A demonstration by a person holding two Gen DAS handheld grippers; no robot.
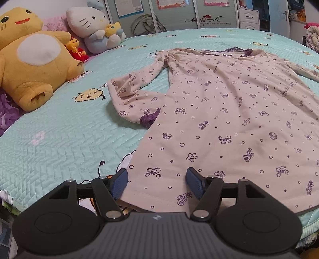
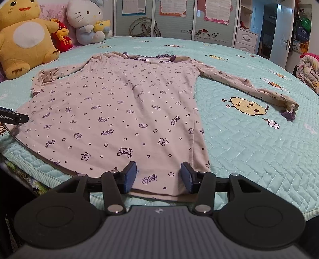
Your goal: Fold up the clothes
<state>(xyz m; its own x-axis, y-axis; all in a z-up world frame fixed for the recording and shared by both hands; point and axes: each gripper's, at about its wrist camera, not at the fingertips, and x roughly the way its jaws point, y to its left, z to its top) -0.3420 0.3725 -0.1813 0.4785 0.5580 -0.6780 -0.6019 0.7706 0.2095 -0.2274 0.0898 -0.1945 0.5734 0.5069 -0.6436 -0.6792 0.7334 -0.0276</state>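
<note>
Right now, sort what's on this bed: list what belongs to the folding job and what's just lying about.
Part of the job:
- pink long-sleeved top, spread flat
- left gripper, open over the hem
- right gripper, open over the hem

Just lying about:
- yellow plush
- white cat plush
- small red plush
- bundled blanket

On the grey-green sliding wardrobe door behind the bed, a decal reads "SWEET WEDDING" in small capitals beneath larger brush-script characters that cannot be made out with certainty. The paper notices taped higher on the door carry print too small to read. At the left edge of the right wrist view, a black bar bears white lettering, "GenRobot.AI".
</note>
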